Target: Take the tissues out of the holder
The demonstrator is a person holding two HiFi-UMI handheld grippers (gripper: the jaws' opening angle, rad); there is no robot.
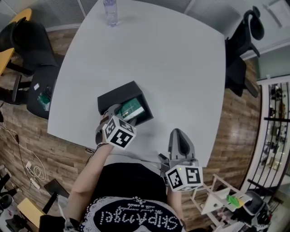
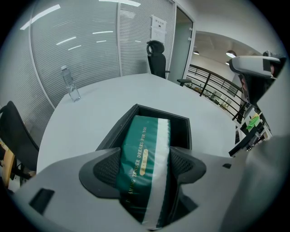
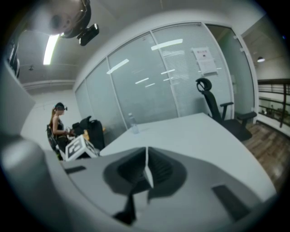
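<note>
Your left hand-held gripper (image 2: 145, 168) clamps the tissue pack (image 2: 144, 140).
It seems half inside the holder (image 2: 181, 130); your right hand-held gripper (image 3: 147, 171) is clenched, empty.

We find the black open-topped box holder (image 1: 118, 97) on the white rounded table (image 1: 181, 68), toward its near left edge. The green plastic-wrapped tissue pack (image 1: 132, 110) lies in the holder. Its near end sits between the jaws of the left gripper (image 2: 144, 170), which press it from both sides. That end seems raised, though we cannot be sure. The right gripper (image 1: 181, 141), jaws together on nothing, sits right of the holder at the table's near edge. The clear plastic water bottle (image 1: 110, 11) stands at the far edge, well apart.
</note>
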